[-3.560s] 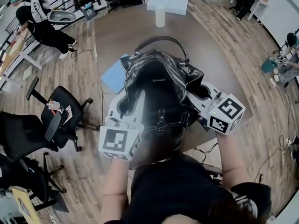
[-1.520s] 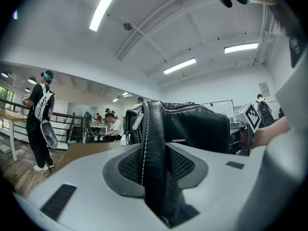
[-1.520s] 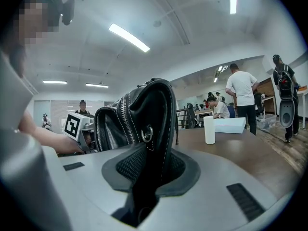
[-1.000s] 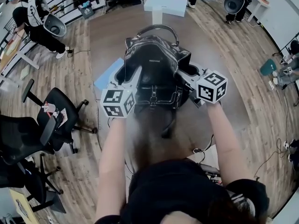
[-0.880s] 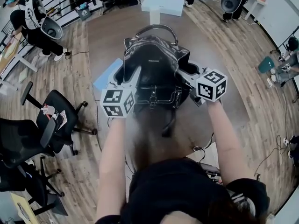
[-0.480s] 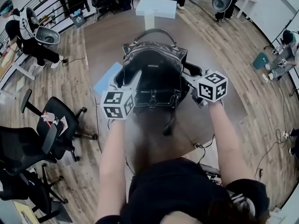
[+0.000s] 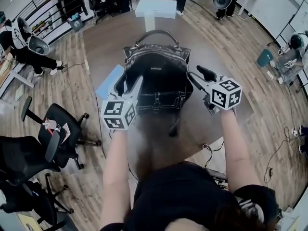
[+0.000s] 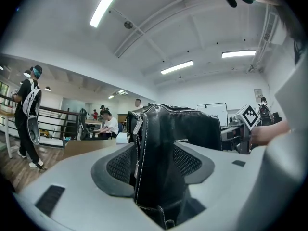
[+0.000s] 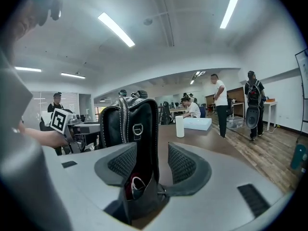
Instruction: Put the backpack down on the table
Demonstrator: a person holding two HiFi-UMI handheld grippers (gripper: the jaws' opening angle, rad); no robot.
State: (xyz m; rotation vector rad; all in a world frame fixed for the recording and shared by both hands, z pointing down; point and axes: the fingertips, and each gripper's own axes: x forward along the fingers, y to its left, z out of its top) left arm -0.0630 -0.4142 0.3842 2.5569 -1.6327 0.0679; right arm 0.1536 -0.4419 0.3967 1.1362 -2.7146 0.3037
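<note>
A black leather backpack (image 7: 156,76) stands upright on the brown table (image 7: 110,37), its handle arched at the far side. My left gripper (image 7: 127,83) is at the bag's left side. In the left gripper view the backpack (image 8: 168,143) sits between the wide-spread pads of the left gripper (image 8: 156,162) without being squeezed. My right gripper (image 7: 196,74) is at the bag's right side, its jaws closing slightly. In the right gripper view the backpack (image 9: 134,124) lies by the left pad of the right gripper (image 9: 154,163), with a gap to the other pad.
A white box (image 7: 155,7) and a white cylinder (image 7: 150,22) stand at the table's far end. A blue sheet (image 7: 108,81) lies under the bag's left side. A black office chair (image 7: 53,129) is left of the table. People stand and sit around the room.
Both grippers have let go of the backpack, which now stands on the table by itself. The right gripper has drawn off to the right; the left has shifted slightly back.
</note>
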